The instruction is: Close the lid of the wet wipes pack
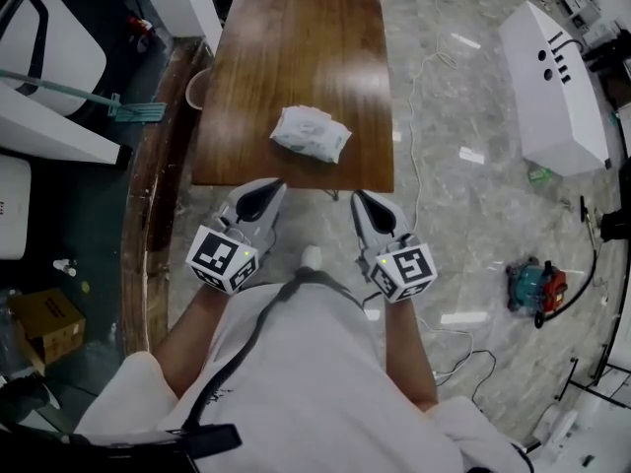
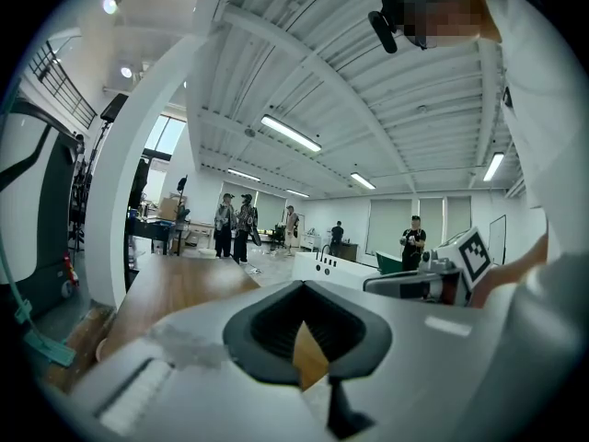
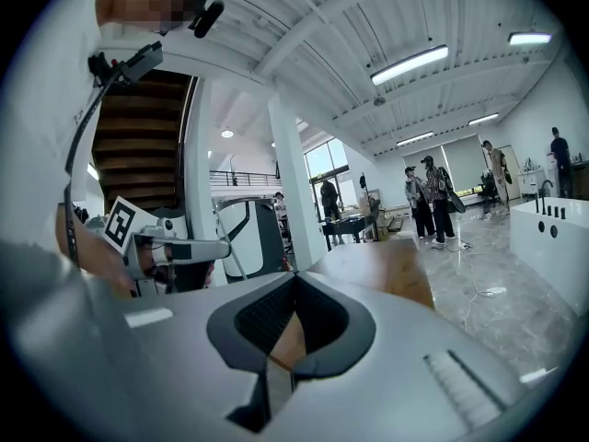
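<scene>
The white wet wipes pack point(image 1: 311, 133) lies on the brown wooden table point(image 1: 296, 37), near its front edge. Whether its lid stands up I cannot make out from here. My left gripper point(image 1: 273, 186) hovers at the table's front edge, just short of the pack and a little to its left, jaws shut and holding nothing. My right gripper point(image 1: 361, 198) is level with it, short of the pack and to its right, also shut and holding nothing. In the left gripper view the left gripper point(image 2: 303, 285) points over the table point(image 2: 175, 288). The right gripper point(image 3: 294, 278) shows the same in its view; neither view shows the pack.
A long white cabinet point(image 1: 552, 87) stands on the marble floor to the right, with cables and a teal and red tool point(image 1: 535, 286) near it. A cardboard box point(image 1: 47, 323) and a teal mop point(image 1: 128, 109) sit left. Several people point(image 2: 235, 226) stand far off.
</scene>
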The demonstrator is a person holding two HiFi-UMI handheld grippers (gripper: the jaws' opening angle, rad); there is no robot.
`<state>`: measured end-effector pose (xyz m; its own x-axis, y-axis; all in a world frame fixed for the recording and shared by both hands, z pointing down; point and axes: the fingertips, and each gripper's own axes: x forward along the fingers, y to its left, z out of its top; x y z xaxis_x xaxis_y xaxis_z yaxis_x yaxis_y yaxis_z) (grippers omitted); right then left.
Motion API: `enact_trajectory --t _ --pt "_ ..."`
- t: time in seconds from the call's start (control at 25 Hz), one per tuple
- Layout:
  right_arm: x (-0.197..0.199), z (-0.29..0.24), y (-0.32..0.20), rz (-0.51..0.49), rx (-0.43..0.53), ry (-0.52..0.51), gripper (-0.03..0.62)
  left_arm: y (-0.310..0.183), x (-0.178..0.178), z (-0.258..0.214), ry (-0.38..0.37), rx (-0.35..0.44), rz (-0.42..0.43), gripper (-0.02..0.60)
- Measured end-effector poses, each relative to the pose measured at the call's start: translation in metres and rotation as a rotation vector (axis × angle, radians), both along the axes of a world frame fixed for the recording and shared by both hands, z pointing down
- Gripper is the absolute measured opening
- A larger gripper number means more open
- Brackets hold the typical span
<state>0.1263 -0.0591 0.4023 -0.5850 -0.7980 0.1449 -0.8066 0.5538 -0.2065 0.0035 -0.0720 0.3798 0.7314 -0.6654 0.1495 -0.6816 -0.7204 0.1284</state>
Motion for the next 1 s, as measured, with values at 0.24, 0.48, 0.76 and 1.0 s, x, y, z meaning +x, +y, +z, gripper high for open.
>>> enact_trajectory --t 0.24,0.48,0.76,1.0 --pt "0.020 0.007 -0.024 -0.042 -0.002 0.021 0.009 -0.023 0.015 0.006 -0.004 -0.006 -0.044 0.003" --pt "0.027 0.015 -0.039 -0.085 -0.014 0.019 0.009 -0.034 0.023 0.009 -0.013 -0.016 -0.080 0.003" --pt "0.012 0.013 -0.055 -0.118 -0.012 0.002 0.009 -0.044 0.014 0.011 -0.024 -0.017 -0.097 0.003" --pt "-0.001 0.023 -0.070 -0.111 -0.041 0.012 0.009 -0.057 0.002 0.023 -0.024 -0.042 -0.091 0.003"
